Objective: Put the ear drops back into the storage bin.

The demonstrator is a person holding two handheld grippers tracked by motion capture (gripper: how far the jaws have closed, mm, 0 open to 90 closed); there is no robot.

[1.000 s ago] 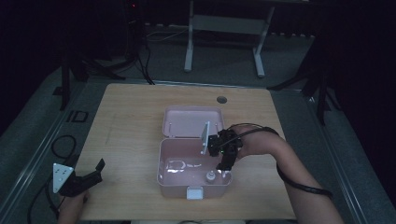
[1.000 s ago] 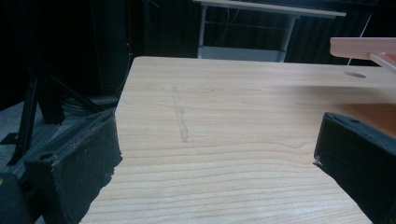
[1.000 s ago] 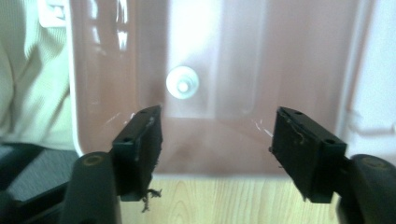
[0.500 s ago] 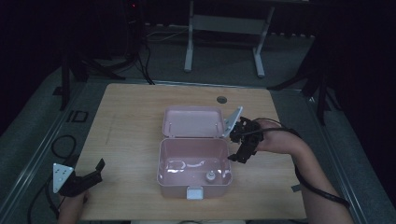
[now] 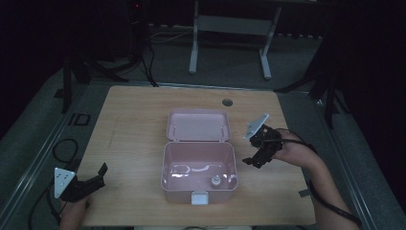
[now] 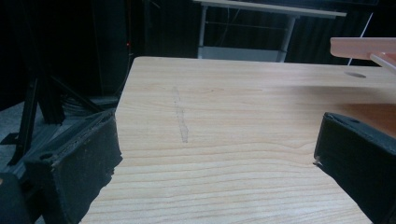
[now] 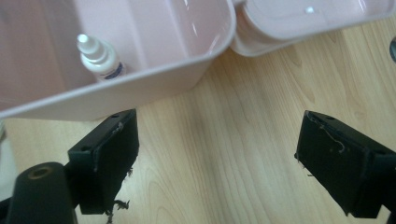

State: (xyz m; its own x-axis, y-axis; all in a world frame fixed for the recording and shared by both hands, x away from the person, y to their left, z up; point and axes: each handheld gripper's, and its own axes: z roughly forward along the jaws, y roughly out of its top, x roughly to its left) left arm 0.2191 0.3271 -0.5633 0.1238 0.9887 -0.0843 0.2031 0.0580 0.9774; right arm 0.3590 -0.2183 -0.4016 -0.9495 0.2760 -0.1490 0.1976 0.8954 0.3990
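Wooden table (image 5: 139, 139), pale, bare on your left side. Pink box (image 5: 198, 165) at centre, lid (image 5: 198, 125) thrown back flat behind it. Small white dropper bottle (image 7: 99, 57) stands upright inside, near the front right corner. Your right gripper (image 5: 254, 154) hangs just beside the box's right wall, jaws spread wide, nothing held. Your left gripper (image 5: 86, 183) rests near the front left edge, well apart from the box, jaws also wide and empty. Risk, as I judge it: the bottle is narrow and light, so a reach over the wall could tip it, or a jaw catching the rim could shove the box. The bottle's label has dark print, too small to read.
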